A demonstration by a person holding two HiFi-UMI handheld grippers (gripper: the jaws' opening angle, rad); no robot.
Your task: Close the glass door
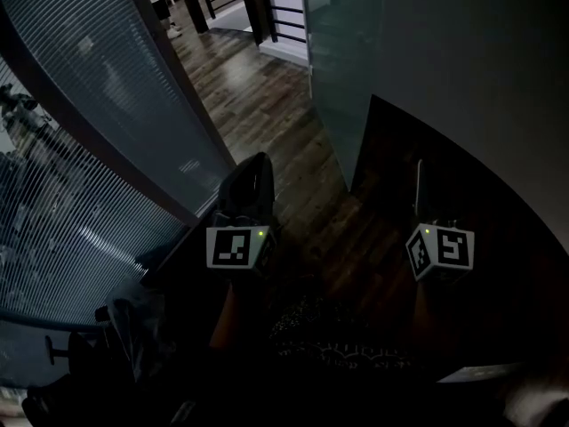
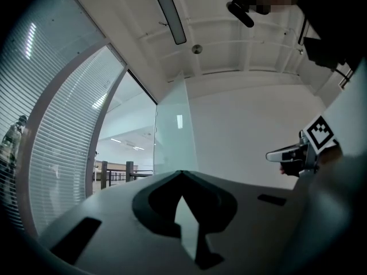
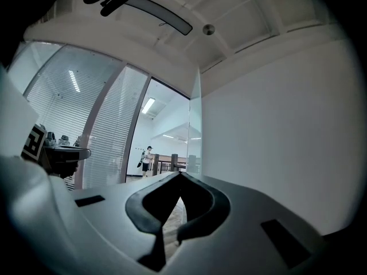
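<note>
Left hand-held gripper (image 2: 182,173): jaw tips pressed together, nothing between them; only pale glass shows through the gap lower down. Right hand-held gripper (image 3: 179,175): same, tips met and empty, with floor showing behind. Both are held low and level, side by side but well apart, pointing to 12 o'clock.

Beyond the tips, at 12 to 1 o'clock in the head view, is the frosted pale-green glass door (image 1: 342,69). It stands open, seen almost edge-on, and lies close along the plain white wall (image 1: 480,78) at 2 o'clock. Neither gripper touches it.

Dark wood plank floor (image 1: 267,105) runs through the open gap toward 12. Glazed partition with horizontal blinds (image 1: 80,149) curves along 9 to 10 o'clock. Dark railing (image 1: 284,7) far off at 12. A person in a white top (image 3: 147,157) stands well away near the railing.

Progress, as I judge it: nothing done yet. The door is fully open and no contact is made. Left to do: reach the leaf's free edge, take or push it, and swing it across the opening.

Count: two grippers, two square-marker cubes (one on each), one door leaf, one railing, one person.
</note>
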